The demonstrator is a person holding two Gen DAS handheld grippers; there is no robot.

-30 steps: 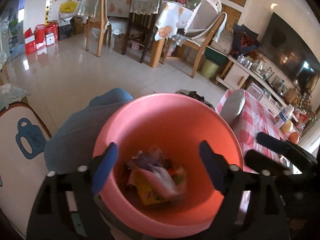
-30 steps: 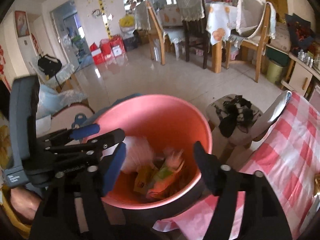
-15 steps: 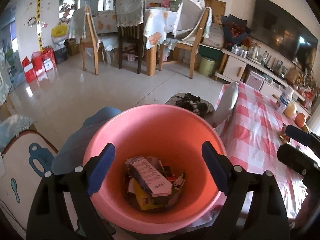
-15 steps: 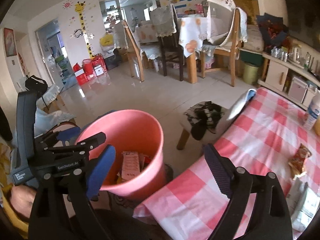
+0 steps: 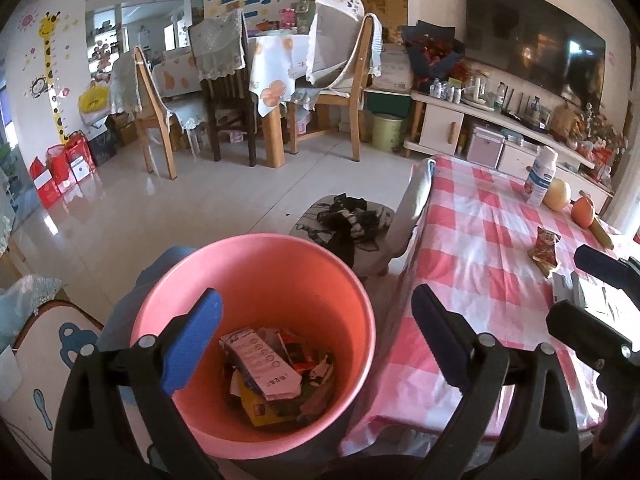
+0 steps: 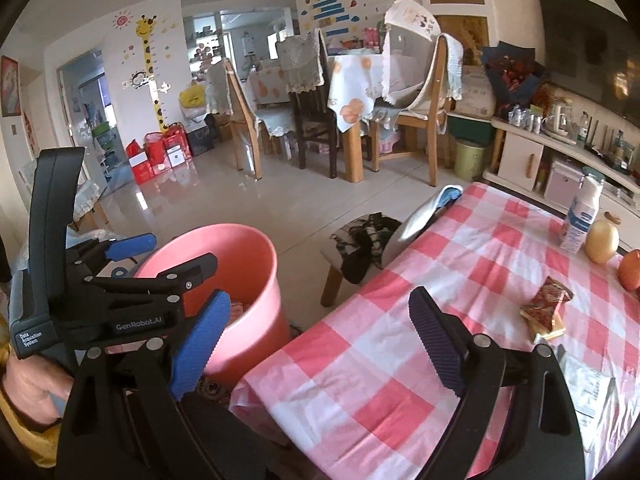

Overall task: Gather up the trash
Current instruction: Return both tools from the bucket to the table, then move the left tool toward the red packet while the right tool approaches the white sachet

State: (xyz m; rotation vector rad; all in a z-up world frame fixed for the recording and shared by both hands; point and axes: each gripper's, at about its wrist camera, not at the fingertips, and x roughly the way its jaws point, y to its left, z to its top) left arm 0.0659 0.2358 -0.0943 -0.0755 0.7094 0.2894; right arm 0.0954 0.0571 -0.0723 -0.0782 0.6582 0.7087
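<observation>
**Both grippers spread wide and empty by the pink bin**

The left gripper hangs above the pink bin, its blue-padded fingers spread wide with nothing between them and touching nothing. Directly below its gap, in the bottom of the bin, lies the collected trash: a white printed carton on top of yellow and red wrappers.

The right gripper is also fully spread and holds nothing. Its gap looks over the edge of the table with the red-and-white checked cloth; the bin stands just to its left, below the table edge. Ahead and to the right of its fingers, a red snack wrapper lies on the cloth, well apart from the pads. A white paper sachet lies nearer, beside the right finger's arm. Farther right stand a white bottle and some fruit.
</observation>
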